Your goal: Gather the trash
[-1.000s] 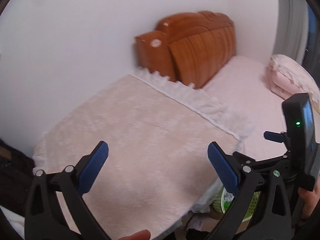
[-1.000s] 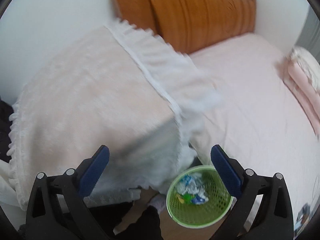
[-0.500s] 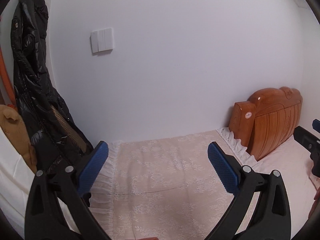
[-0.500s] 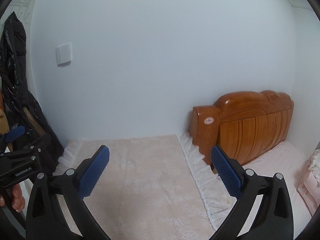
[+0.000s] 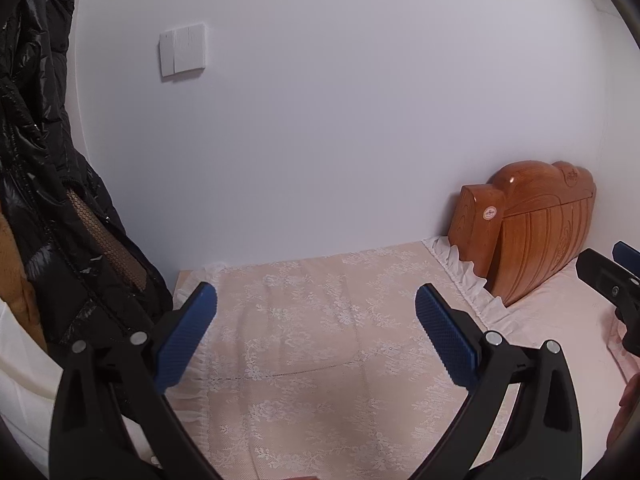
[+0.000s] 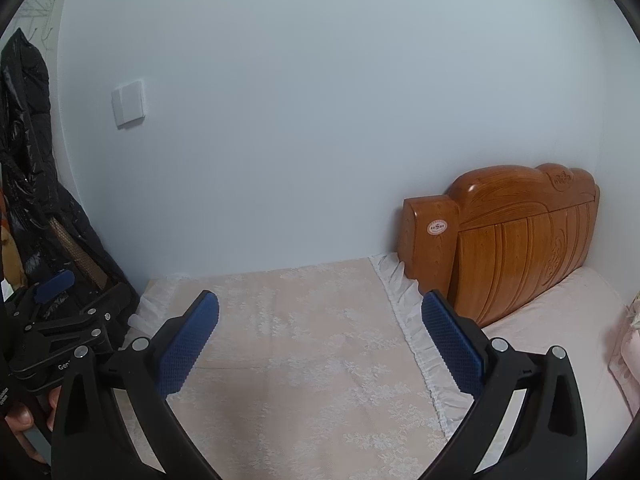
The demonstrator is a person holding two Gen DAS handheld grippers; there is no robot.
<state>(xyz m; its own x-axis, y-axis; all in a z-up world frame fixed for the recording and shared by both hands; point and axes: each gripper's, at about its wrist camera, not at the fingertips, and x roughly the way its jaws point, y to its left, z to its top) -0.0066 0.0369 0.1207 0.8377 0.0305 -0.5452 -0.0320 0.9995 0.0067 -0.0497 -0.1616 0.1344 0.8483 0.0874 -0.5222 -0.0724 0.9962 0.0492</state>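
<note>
No trash and no bin show in either view at this moment. My left gripper (image 5: 316,316) is open, its blue pads wide apart with nothing between them, held above a table covered in a pale pink lace cloth (image 5: 320,344). My right gripper (image 6: 320,324) is open and empty too, over the same lace cloth (image 6: 304,360). The right gripper's body (image 5: 612,280) pokes in at the right edge of the left wrist view. The left gripper's body (image 6: 60,328) appears at the left edge of the right wrist view, with a hand on it.
A carved wooden headboard (image 6: 516,240) stands against the white wall at right, with a pink bed (image 6: 560,320) below it. A black puffer jacket (image 5: 44,184) hangs at left. A white wall switch (image 5: 183,54) sits above the table.
Both grippers have tilted up from looking down at the table edge and the green basket of trash to facing the wall; the basket has left view. Since half a second ago, little movement.
</note>
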